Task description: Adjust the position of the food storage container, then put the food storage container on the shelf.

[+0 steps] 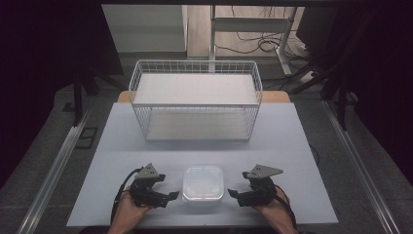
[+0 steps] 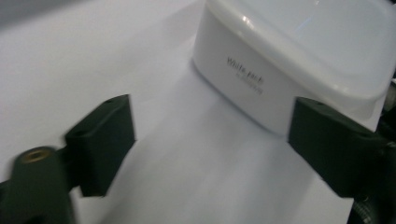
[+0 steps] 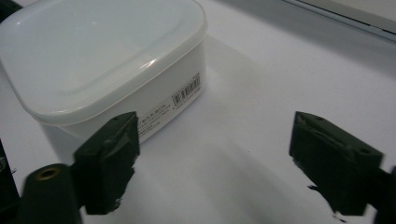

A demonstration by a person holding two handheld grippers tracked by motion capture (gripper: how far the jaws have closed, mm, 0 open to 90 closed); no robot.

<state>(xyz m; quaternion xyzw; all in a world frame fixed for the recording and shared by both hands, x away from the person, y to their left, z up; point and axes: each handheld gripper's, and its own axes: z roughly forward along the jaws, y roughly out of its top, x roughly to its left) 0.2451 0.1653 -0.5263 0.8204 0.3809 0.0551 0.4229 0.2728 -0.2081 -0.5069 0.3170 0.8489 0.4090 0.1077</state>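
Observation:
A white lidded plastic box sits near the table's front edge, between both hands. My left gripper rests just left of it, jaws wide apart and holding nothing; in the left gripper view the box lies ahead to the right of the left gripper, close to one fingertip. My right gripper stands open just right of the box. In the right gripper view the box is ahead at the left of the right gripper, with a barcode label on its side.
A white wire basket with two shelves stands at the back middle of the pale table. Metal rails run along both sides of the table. Cables lie on the floor behind.

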